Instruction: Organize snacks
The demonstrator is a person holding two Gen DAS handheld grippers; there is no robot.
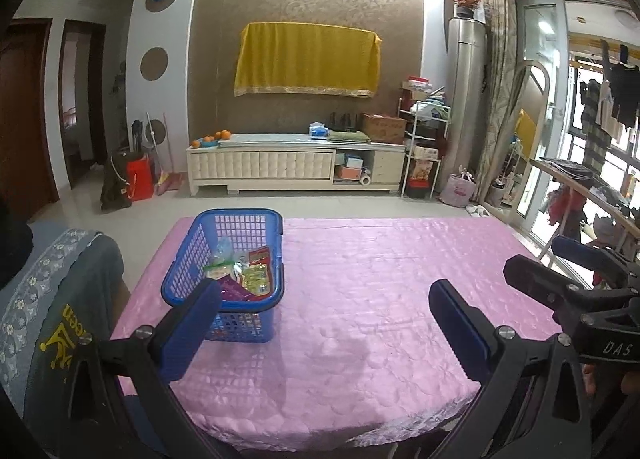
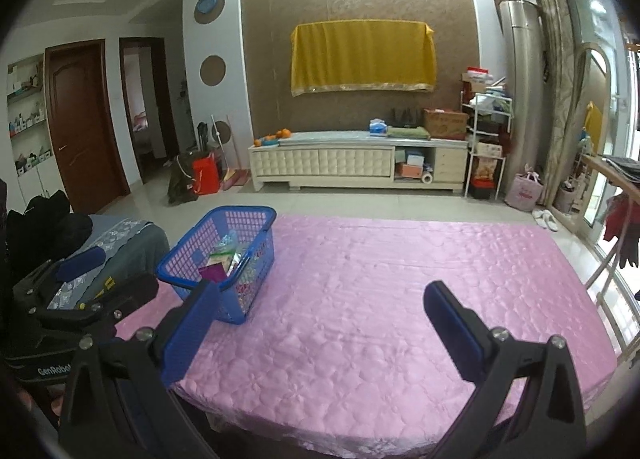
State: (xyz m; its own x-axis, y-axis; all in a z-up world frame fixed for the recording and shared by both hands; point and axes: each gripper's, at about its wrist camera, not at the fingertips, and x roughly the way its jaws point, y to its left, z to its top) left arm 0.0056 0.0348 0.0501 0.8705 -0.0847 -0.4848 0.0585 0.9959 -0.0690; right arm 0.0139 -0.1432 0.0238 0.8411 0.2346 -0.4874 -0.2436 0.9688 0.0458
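At the far left of the left wrist view, a chair draped in a blue-grey patterned cloth (image 1: 60,299) is being shown just outside the left finger of the left gripper (image 1: 324,323), whose jaws are being held wide apart with nothing between them. Directly beyond that left finger, and partly hidden by its blue pad, the blue plastic basket (image 1: 240,227) is being seen standing upright on the pink quilted tablecloth (image 1: 380,279), near the table's left edge. Inside it the snack packets (image 1: 250,273) are being kept in a loose heap, red, yellow, green and purple wrappers overlapping; single packets cannot be told apart with certainty. The basket's long axis is being presented running away from the jaws, towards the white TV cabinet (image 1: 296,163) across the room. To the right of the jaws the cloth is being left bare, and the right gripper (image 2: 320,323) is being seen from its own camera fully spread and empty as well. From there the basket is lying ahead and to the left, outside the left finger, so the left gripper is being judged the nearer. With no packet visible on the cloth, the sorting is being judged close to finished; any further reach would have to be swung leftward.
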